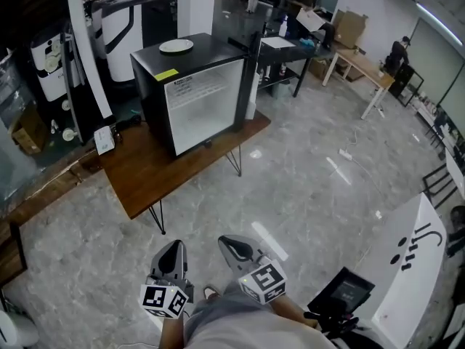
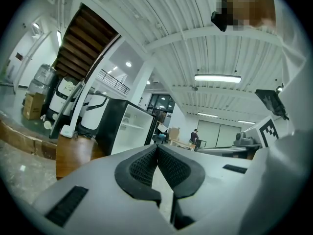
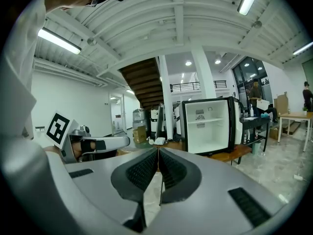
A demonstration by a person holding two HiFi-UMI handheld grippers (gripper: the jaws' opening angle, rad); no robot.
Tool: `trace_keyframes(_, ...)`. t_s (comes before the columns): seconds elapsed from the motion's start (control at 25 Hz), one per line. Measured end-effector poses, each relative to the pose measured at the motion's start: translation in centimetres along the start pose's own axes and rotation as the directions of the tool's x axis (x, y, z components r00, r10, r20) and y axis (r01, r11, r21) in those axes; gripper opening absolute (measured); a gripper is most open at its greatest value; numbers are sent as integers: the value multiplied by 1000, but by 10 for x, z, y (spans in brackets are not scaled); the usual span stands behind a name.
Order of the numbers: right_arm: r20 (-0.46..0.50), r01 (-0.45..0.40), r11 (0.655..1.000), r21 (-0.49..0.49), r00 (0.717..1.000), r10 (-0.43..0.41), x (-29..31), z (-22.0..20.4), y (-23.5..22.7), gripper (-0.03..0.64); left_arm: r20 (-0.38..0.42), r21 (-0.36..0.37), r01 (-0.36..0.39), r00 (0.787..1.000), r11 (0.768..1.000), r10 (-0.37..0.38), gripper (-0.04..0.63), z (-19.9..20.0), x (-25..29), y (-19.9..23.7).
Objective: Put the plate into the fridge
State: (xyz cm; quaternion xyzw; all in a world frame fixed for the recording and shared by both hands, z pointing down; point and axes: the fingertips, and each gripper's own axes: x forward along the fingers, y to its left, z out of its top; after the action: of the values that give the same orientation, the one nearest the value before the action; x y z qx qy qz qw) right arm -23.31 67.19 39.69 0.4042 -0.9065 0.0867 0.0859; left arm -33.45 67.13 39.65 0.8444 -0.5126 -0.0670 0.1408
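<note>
Grey marble floor (image 1: 305, 166); upper left, a white plate (image 1: 176, 46) sits atop a black fridge (image 1: 156, 86) on a wooden table (image 1: 145, 177). Lower centre, left gripper (image 1: 173, 247) and right gripper (image 1: 227, 243), jaws together, hold nothing.

The left claw (image 2: 157, 148) fills the lower half of the view. Its two black ribbed pads (image 2: 142, 168) are pressed together with nothing between them. Beyond it, to the left, a black fridge (image 2: 110, 126) stands on a brown wooden desk (image 2: 73, 155), and its white inside with a shelf is showing. A small white object (image 2: 66, 130) sits near the desk's far edge. Behind are white machines (image 2: 66, 94), a cardboard box (image 2: 33, 105) and the brown underside of a staircase (image 2: 83, 45). A person (image 2: 194, 136) stands far off under a long ceiling lamp (image 2: 217, 77).
</note>
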Motion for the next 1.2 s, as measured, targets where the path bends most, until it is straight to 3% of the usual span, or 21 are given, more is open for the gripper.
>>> trace_keyframes(0.24, 8, -9, 1000, 13, 1000, 8, 96, 4, -39, 18, -32, -46, -5, 999, 999, 4, 20, -3, 74, 79)
trace_keyframes(0.56, 22, -40, 999, 33, 999, 39, 220, 32, -176, 18, -55, -59, 8, 998, 998, -11, 20, 4, 247, 143)
trace_keyframes(0.88, 65, -55, 998, 6, 996, 54, 326, 99, -378, 18, -56, -18, 4, 998, 1000, -5, 20, 55, 477, 170)
trace_keyframes(1.0, 84, -80, 996, -30, 993, 82, 361, 135, -478, 18, -45, 0, 17, 999, 1000, -17, 20, 85, 586, 166)
trace_keyframes(1.12, 135, -177, 984, 5, 975, 175, 392, 176, -591, 18, -30, 23, 25, 999, 999, -24, 20, 114, 708, 156)
trace_keyframes(1.2, 174, -263, 964, 48, 952, 251, 408, 186, -631, 18, -21, 34, 14, 1000, 999, -14, 20, 118, 754, 160)
